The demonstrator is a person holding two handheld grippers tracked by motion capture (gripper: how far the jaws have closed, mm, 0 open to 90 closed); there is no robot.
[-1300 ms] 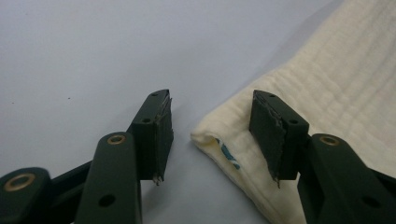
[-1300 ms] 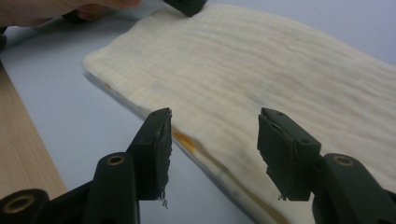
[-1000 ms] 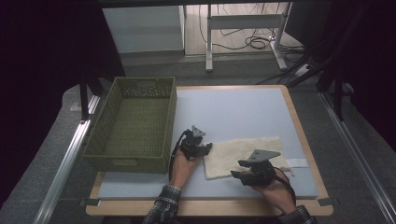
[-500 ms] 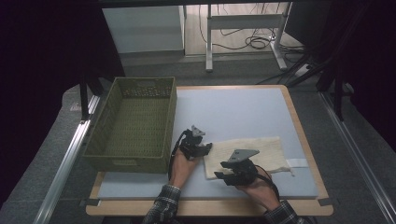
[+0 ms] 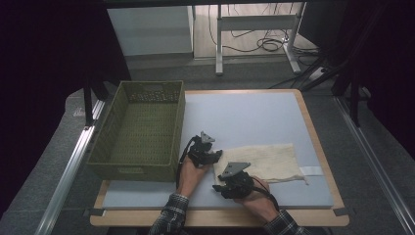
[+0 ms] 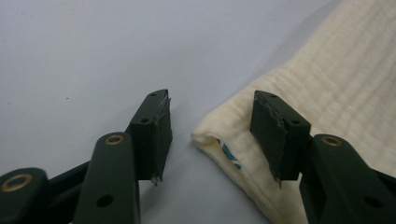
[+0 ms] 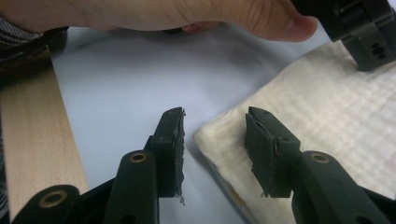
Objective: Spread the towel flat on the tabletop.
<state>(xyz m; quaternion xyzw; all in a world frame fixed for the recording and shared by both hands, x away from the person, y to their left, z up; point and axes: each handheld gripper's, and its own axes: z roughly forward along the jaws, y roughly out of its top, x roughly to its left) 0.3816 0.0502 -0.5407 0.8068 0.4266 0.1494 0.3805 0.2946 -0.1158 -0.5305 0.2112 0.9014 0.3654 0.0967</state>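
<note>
A cream, ribbed cotton cloth, folded into a flat oblong, lies on the pale blue desk toward its near right part, with a woven olive-green basket standing well apart at the left. Both hands work at the cloth's left end, which suggests a lift or a further fold begun from that edge. The left gripper sits at the far left corner of the cloth; in the left gripper view its jaws stand partly apart, one pad on bare desk and the other over the fabric, so the rounded fold of the corner lies between them without being pinched. The right gripper is low at the near left corner, and its jaws have just been closing; in the right gripper view they straddle that corner, a gap showing on either side, so nothing is gripped yet. Taking the two corners of one short edge would keep the layers together and the edge straight when it comes up. The basket looks the likely destination.
</note>
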